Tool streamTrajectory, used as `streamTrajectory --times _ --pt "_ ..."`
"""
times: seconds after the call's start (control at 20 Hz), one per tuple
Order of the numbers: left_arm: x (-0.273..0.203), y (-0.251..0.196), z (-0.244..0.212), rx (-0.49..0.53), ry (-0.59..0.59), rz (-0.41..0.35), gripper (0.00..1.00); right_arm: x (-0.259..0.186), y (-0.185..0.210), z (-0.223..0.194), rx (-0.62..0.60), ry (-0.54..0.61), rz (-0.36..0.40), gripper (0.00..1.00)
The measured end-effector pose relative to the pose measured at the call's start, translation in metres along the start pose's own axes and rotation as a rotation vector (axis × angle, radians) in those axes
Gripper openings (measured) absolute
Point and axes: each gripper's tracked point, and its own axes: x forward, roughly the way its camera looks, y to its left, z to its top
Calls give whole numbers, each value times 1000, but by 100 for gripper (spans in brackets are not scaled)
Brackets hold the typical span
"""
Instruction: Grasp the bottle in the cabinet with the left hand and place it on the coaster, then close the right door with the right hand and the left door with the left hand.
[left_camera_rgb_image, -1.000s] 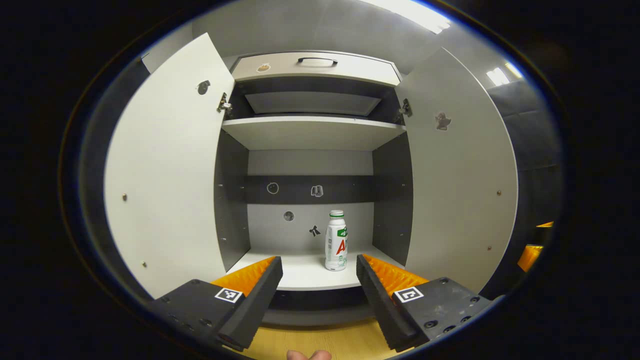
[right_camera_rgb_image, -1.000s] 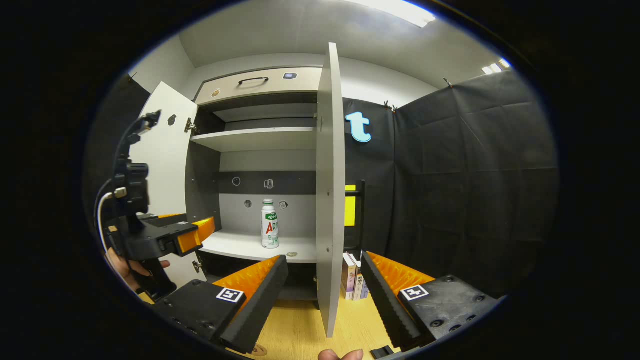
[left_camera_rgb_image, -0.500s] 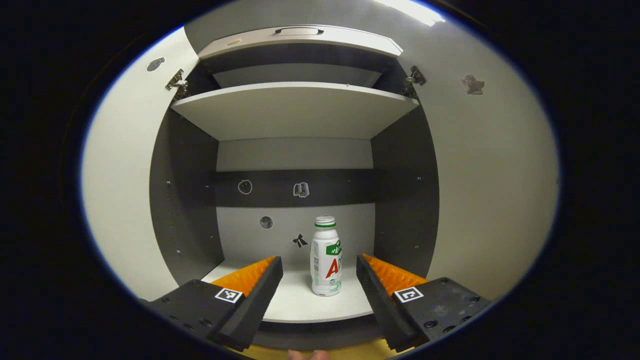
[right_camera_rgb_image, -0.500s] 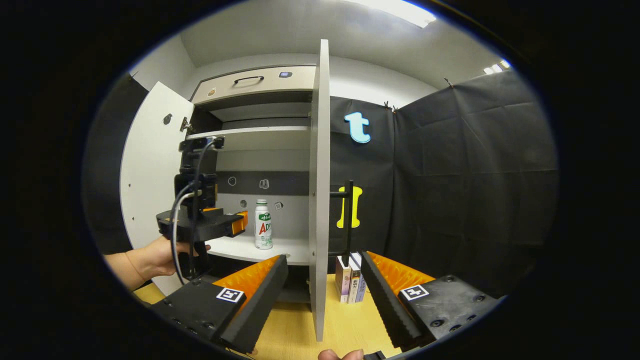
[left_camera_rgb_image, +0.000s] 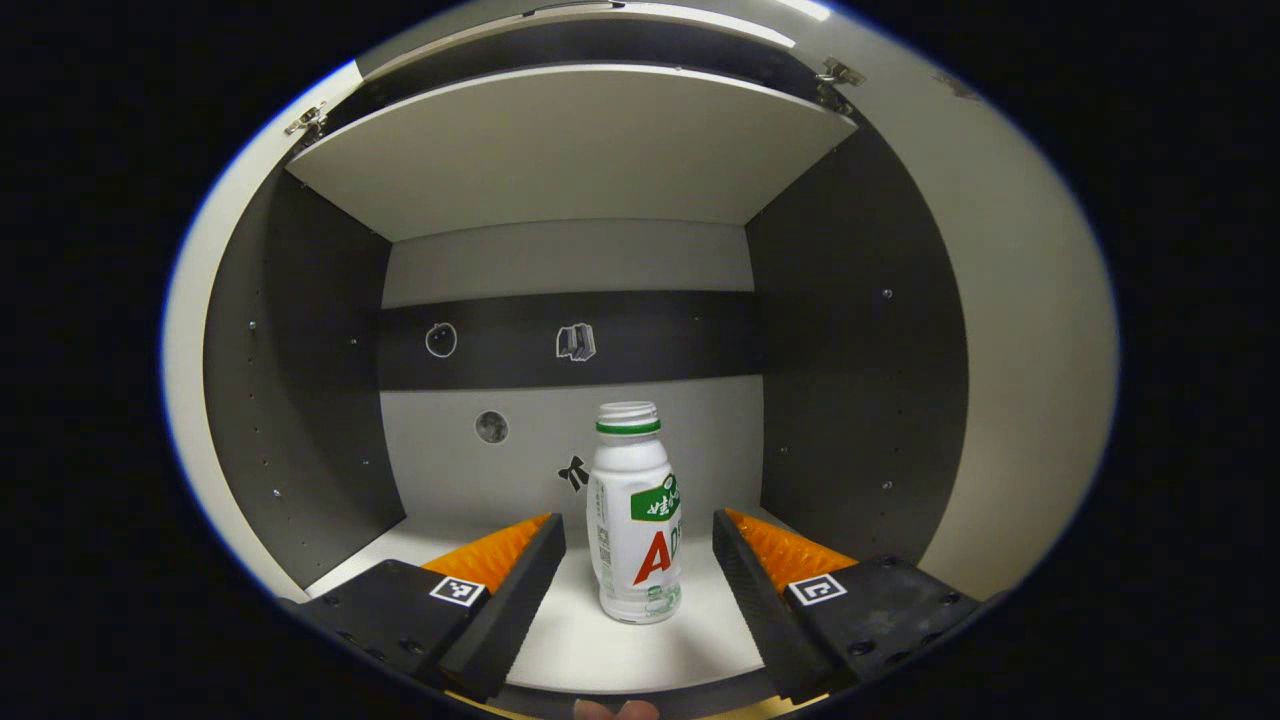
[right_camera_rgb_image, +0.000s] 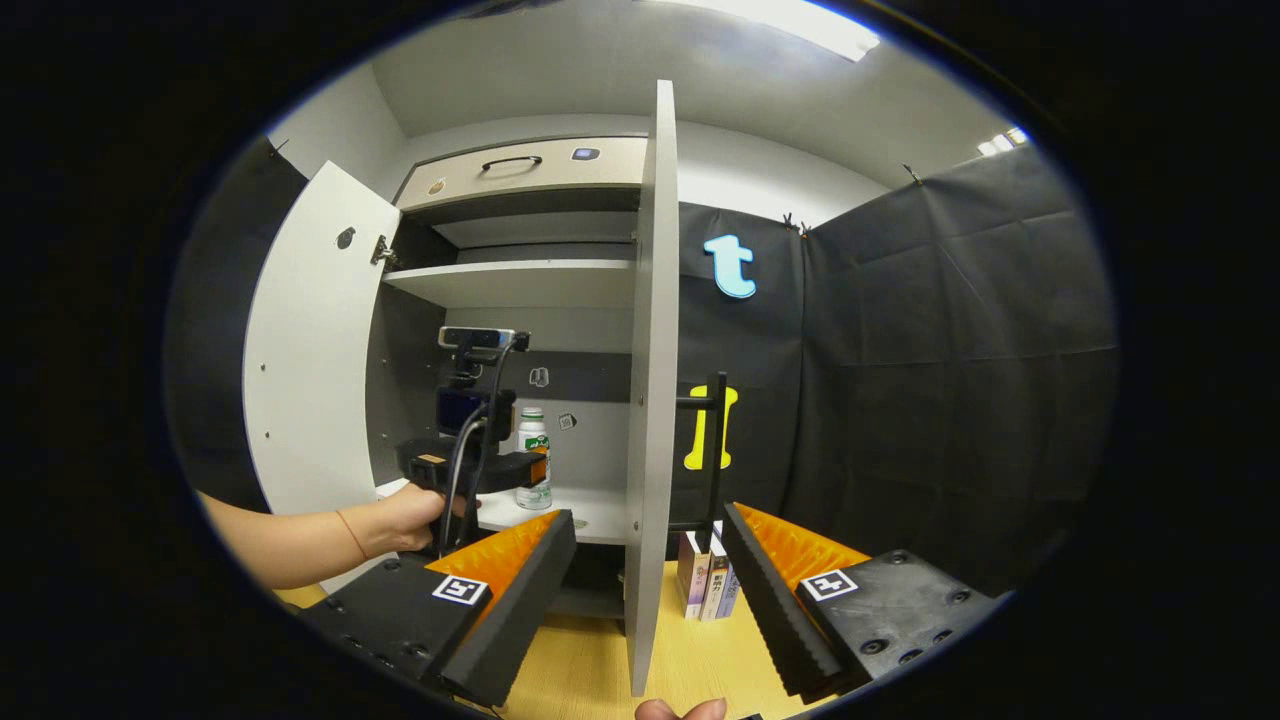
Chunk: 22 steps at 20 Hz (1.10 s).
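Left gripper (left_camera_rgb_image: 638, 590): black blocky finger bodies, ribbed inner faces, one square black-and-white marker tag on each, screws in the outer corners. Right gripper (right_camera_rgb_image: 648, 590): same build, same tags and screws. In the right gripper view the left gripper carries a black upright mount topped by a small grey camera bar, with a cable (right_camera_rgb_image: 458, 470) looping down. The arm (right_camera_rgb_image: 290, 535) is bare, a thin band at the wrist.

Both views sharp at centre, strong fisheye bending at edges. Ceiling light (right_camera_rgb_image: 800, 18) overexposed — glare patch at top of right gripper view. Cabinet interior (left_camera_rgb_image: 300, 350) evenly lit, side walls dim; soft shadow under shelf (left_camera_rgb_image: 570, 150). No motion blur.
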Motion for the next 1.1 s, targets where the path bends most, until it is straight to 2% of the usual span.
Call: streamTrajectory --times 0.15,0.45,0.55,0.6,0.7,1.1 --pt "22 5 -8 2 4 12 94 5 5 -8 15 21 14 97" --pt "53 0 -13 35 -17 -16 94 15 1 -18 7 41 18 98" --pt "58 0 -15 44 -19 -11 89 17 -5 -20 5 46 7 98" --pt "57 -1 -14 42 -20 -19 82 17 -8 -20 2 45 -1 98" --pt "56 -1 -14 32 -16 -35 80 17 -13 -19 1 43 -14 98" --pt "32 4 13 -12 -34 -85 78 8 -13 -15 20 34 -34 98"
